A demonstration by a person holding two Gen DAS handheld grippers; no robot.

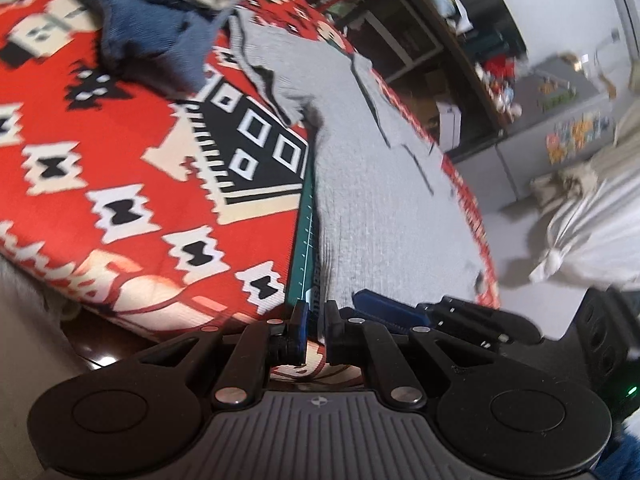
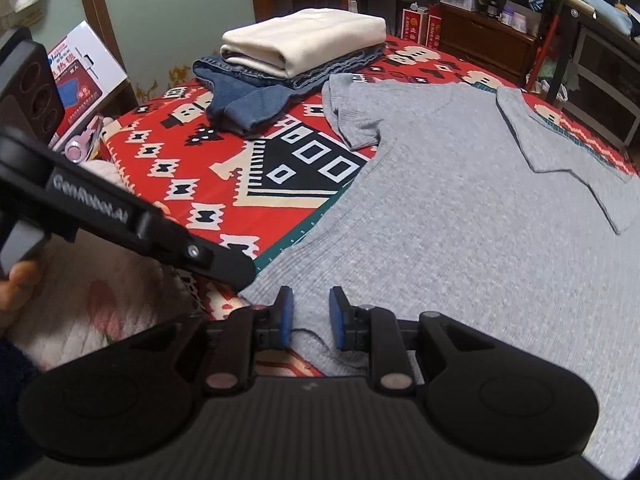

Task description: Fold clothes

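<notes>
A grey knit shirt (image 2: 460,220) lies flat on the red patterned blanket (image 2: 192,168), one sleeve (image 2: 560,148) folded in over the body and the other sleeve (image 2: 352,120) spread out. My right gripper (image 2: 312,296) stands open by a small gap astride the shirt's near hem, with the fabric lying flat between the blue pads. The left gripper's body (image 2: 120,216) reaches in to the hem's left corner. In the left wrist view, my left gripper (image 1: 316,308) shows only a narrow slit at the edge of the shirt (image 1: 380,184). The view is blurred, and no fabric is clearly pinched.
A folded cream garment (image 2: 304,36) rests on blue jeans (image 2: 248,100) at the blanket's far side. A green cutting mat (image 1: 306,240) peeks out under the shirt. A cardboard box (image 2: 84,64) stands at the left, shelves and cabinets (image 2: 480,28) behind. A hand (image 2: 16,288) holds the left gripper.
</notes>
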